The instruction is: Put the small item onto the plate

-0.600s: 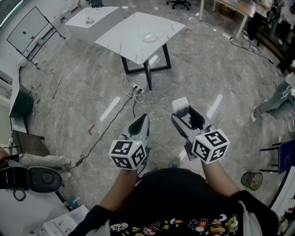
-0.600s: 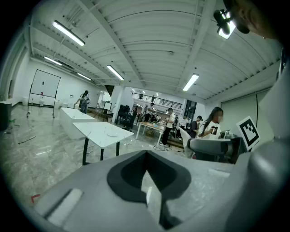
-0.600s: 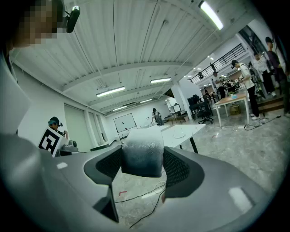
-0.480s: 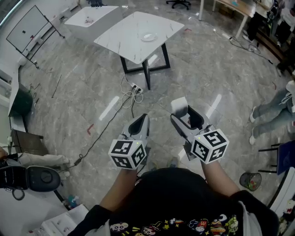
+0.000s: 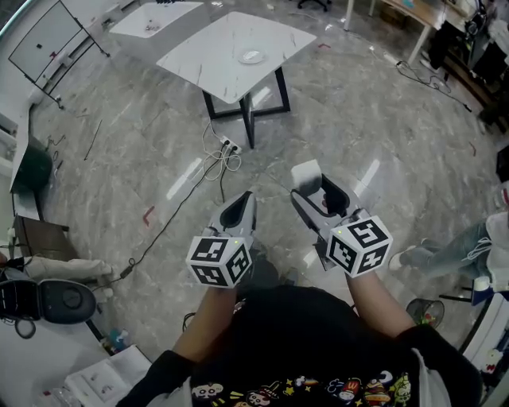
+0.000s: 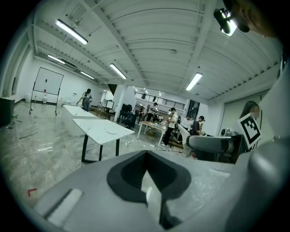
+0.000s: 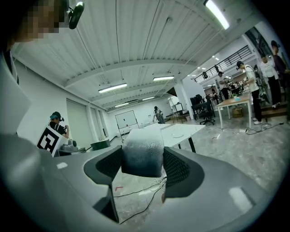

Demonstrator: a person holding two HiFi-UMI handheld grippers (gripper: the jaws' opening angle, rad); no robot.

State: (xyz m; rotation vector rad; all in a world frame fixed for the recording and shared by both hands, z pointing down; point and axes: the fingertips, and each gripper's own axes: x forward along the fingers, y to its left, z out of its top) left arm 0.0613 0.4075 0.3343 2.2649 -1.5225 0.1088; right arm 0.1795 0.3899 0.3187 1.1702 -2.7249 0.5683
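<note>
Now, my right gripper [image 7: 143, 166]: I have it clenched on the small item [image 7: 142, 149], one dark ribbed pad pressing each side, the jaws standing wide around it.
Small item: a blocky piece, white on top and shading to grey lower down. It sits between the right jaws, carried in the air, well apart from the plate [image 5: 252, 56].
My left gripper [image 6: 146, 156]: the jaws are drawn together with their tips meeting, and I see it carrying nothing.
Both grippers: held side by side in front of the person's body, apart from each other and tipped slightly downward, with the marker cubes [image 5: 220, 261] nearest the head camera.
Plate: small, white and round, lying on the table [image 5: 208, 63] near the middle of its top.
Table: a white top with faint veining on dark legs, standing well ahead of both grippers.
Second table [image 5: 151, 20]: white, beyond the first and to its left. It has a few bits on it that are too small for me to tell.
Floor [image 5: 358, 103]: grey veined stone, glossy.
Cables [image 5: 225, 163]: a tangle beside a power strip [image 5: 229, 146] just by the table legs, with one dark cord trailing toward the lower left.
Whiteboard [image 5: 44, 40]: on a stand at the far left.
Bystander [image 5: 449, 253]: jeans and a pale shoe at the right edge of the head view.
</note>
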